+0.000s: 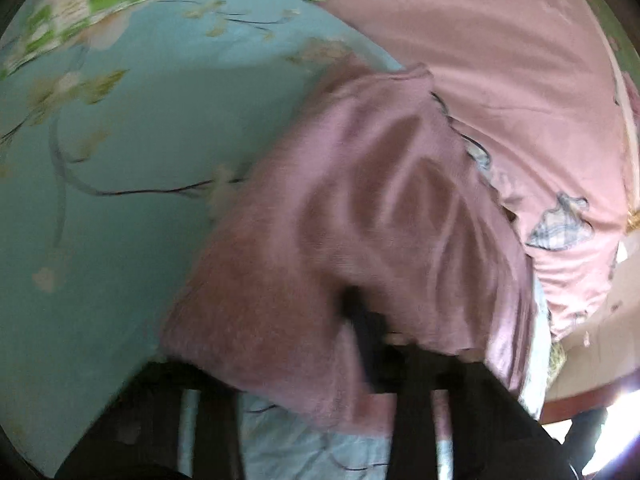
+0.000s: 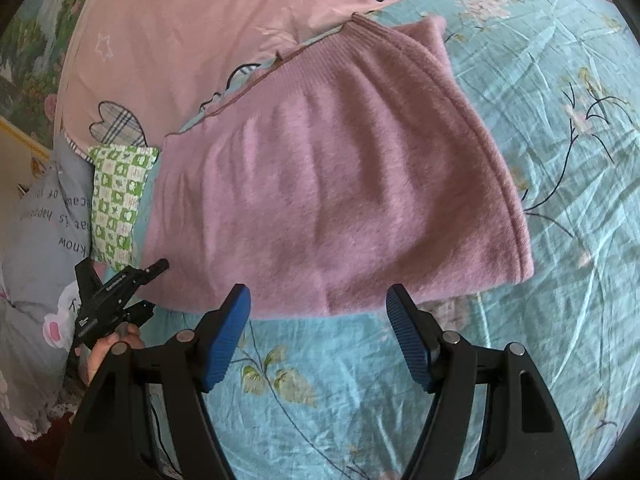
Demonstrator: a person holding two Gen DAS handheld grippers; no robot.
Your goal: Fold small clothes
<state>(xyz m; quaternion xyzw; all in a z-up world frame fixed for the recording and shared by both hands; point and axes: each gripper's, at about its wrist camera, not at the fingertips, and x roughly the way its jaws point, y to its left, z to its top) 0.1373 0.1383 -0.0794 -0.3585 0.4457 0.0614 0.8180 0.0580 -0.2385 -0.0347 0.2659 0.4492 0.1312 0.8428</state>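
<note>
A fuzzy pink knit garment (image 2: 328,184) lies flat on the blue floral bedsheet (image 2: 560,240), with its ribbed band at the far end. My right gripper (image 2: 318,308) stands open just before the garment's near edge, and nothing sits between its blue pads (image 2: 226,336). My left gripper (image 2: 154,284) is at the garment's left corner, held by a hand (image 2: 104,352). In the blurred left wrist view the pink garment (image 1: 360,208) bunches in folds over my left gripper (image 1: 368,320), whose dark fingers are close together on the cloth.
A pink quilt (image 2: 180,40) with plaid heart patches lies beyond the garment. A green-and-white checked pillow (image 2: 118,200) and a grey cushion with lettering (image 2: 44,232) sit at the left. The bedsheet runs on to the right and the near side.
</note>
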